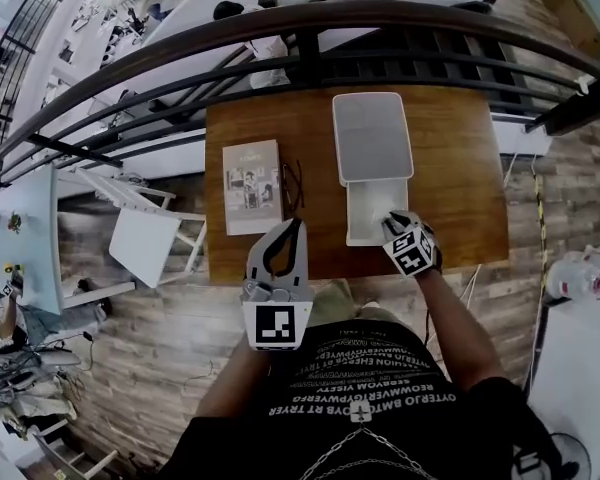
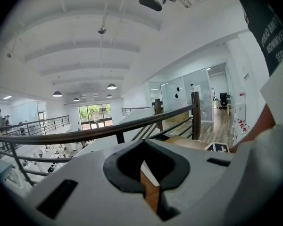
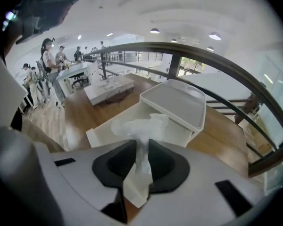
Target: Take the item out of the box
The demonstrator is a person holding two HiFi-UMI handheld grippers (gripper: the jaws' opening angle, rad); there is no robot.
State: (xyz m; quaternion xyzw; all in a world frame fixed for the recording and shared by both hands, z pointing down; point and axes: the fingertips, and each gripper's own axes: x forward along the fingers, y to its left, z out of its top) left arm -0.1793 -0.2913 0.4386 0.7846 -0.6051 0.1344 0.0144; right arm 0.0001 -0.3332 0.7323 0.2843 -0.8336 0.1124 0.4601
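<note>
- While a person stands at a wooden table beside a dark railing, a white chair sits on the floor off the table's left end
- On the left part of the tabletop lies a booklet, flat, with a picture on its cover
- Just right of the booklet lies a pair of dark glasses, close to it but apart
- Near the table's front edge the left gripper is held over the wood, jaws drawn together with nothing between them; only a thin sliver of tabletop shows through the slit in its own view
- Right of centre stands the white box, open, its lid swung back at the far end
- At the box's near end the right gripper has its jaws pinched tight on a crumpled white item; the pads squeeze its narrow middle, its bunched top spreads above the jaws in front of the open box, and a pointed end hangs below them
- Whether the crumpled white item is fully free of the box cannot be told from any view
</note>
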